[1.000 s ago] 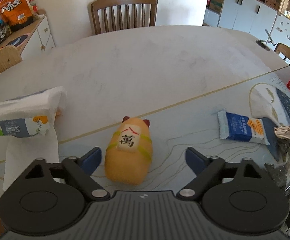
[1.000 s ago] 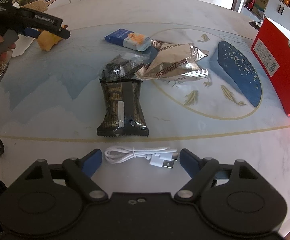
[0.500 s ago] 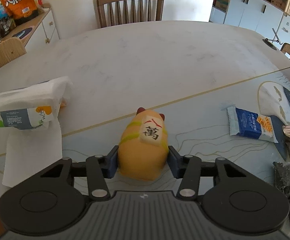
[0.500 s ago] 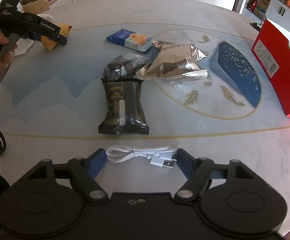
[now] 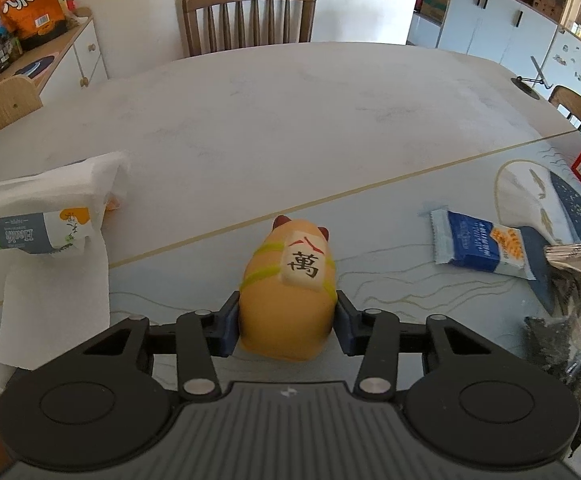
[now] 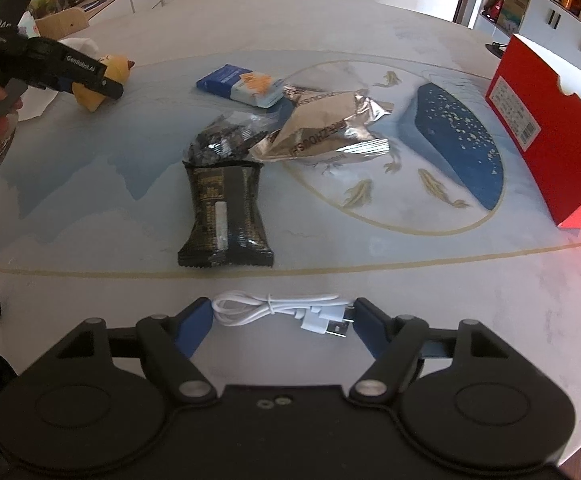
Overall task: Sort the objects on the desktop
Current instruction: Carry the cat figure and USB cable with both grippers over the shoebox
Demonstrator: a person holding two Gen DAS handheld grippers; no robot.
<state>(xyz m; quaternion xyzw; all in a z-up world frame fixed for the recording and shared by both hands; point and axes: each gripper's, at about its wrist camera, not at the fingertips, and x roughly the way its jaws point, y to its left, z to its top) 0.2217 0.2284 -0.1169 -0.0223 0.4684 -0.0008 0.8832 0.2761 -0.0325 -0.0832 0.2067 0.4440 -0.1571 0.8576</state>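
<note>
Where a second ago its jaws stood apart, the left gripper point(image 5: 286, 322) now clamps the yellow toy point(image 5: 288, 294) on the table point(image 5: 290, 120); the right gripper point(image 6: 282, 320), narrower, brackets the white cable point(image 6: 278, 312) unclamped

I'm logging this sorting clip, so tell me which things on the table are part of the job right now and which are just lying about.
In hand:
- yellow toy, clamped by the left gripper
- white USB cable, between the open fingers of the right gripper

Lying about:
- black snack pack
- silver foil bag
- blue cracker packet
- tissue pack
- red box
</note>
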